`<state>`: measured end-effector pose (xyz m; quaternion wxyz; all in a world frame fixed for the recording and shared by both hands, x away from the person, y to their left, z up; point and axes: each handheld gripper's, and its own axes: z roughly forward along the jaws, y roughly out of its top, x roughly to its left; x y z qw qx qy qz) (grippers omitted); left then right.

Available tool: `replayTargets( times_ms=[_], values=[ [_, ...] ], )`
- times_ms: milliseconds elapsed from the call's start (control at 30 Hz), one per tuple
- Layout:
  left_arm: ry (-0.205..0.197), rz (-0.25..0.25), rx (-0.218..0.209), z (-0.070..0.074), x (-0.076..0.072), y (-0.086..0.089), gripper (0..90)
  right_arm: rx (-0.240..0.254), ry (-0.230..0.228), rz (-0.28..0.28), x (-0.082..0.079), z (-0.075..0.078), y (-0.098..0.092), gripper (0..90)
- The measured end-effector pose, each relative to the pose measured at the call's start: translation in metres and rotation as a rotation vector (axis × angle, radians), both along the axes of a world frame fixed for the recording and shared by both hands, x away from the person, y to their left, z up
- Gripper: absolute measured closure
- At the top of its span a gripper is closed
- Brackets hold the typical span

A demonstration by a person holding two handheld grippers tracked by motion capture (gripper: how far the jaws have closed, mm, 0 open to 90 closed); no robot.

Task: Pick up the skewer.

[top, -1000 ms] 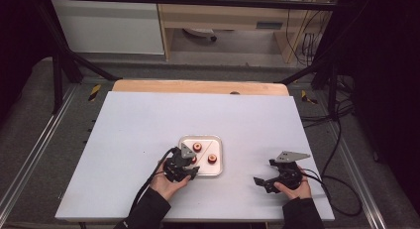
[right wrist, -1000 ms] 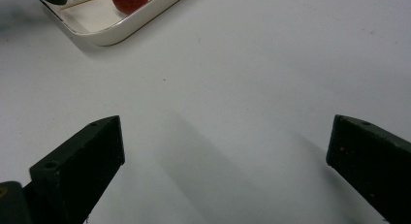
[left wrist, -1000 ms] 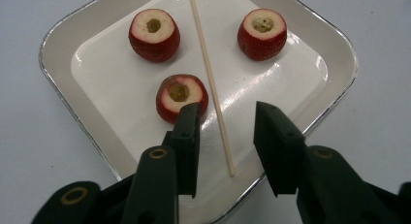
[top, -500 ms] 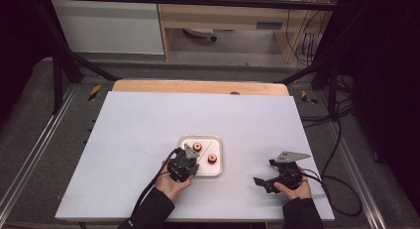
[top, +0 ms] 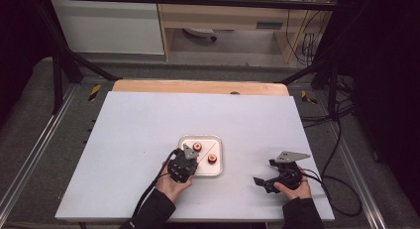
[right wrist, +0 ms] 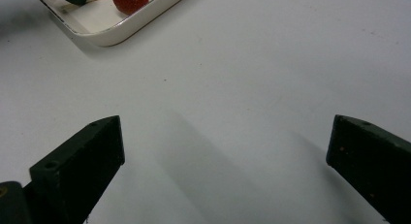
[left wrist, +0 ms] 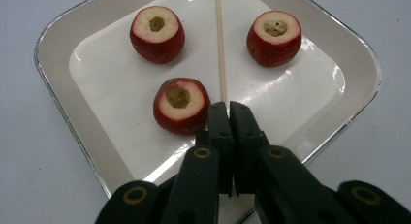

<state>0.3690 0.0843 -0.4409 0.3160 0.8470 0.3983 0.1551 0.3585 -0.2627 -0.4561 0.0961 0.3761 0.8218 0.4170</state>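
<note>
Since a second ago, the left gripper (left wrist: 226, 106) has just been closing its jaws, now clenched on a thin wooden skewer (left wrist: 220, 44) lying in the white tray (left wrist: 339, 44) among three cored red fruits (left wrist: 180, 105). Right gripper (right wrist: 223, 136) rests released, near right.

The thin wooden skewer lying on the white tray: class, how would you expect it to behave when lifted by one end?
The thin wooden skewer looks very slender, so it is probably light and may flex or snap under force. The left tongs are shut on its near end; so narrow a grip could let it pivot. Being round, it might roll on the glossy white tray.
</note>
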Motion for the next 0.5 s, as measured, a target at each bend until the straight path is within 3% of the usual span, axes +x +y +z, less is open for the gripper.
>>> replayTargets(
  times_ms=[500],
  values=[
    [-0.020, -0.022, -0.035, 0.0077, -0.0026, 0.0082, 88.8, -0.003, 0.001, 0.002, 0.0000, -0.0006, 0.0007, 0.7]
  ],
)
